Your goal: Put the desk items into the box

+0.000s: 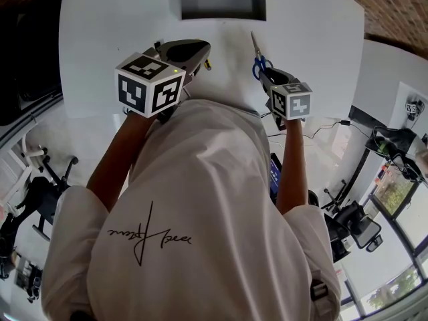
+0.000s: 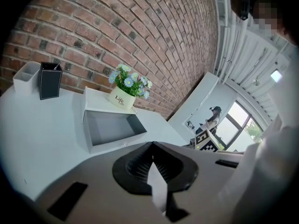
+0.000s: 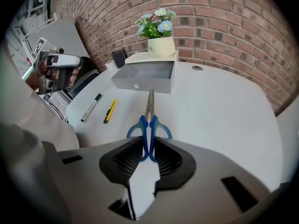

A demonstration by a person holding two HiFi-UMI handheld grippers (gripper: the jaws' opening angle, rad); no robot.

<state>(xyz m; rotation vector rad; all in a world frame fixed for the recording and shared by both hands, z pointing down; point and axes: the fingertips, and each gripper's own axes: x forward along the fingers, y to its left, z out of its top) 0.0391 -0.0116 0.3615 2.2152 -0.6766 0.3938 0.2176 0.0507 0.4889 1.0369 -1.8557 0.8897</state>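
The right gripper (image 3: 148,157) is pinching the blue scissors (image 3: 150,125) by the handles at lower centre. Next they need carrying to the box (image 3: 145,77) at upper centre. The left gripper (image 2: 153,164) is pressing its fingers together, empty.

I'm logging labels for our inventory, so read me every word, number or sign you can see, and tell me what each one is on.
"Life": on the cream flower pot; the smaller line beneath it is too small to read.
Handwritten script on the back of the person's white shirt: not legible.
Wall poster: too small to read.
Marker pen: any print is too small to read.
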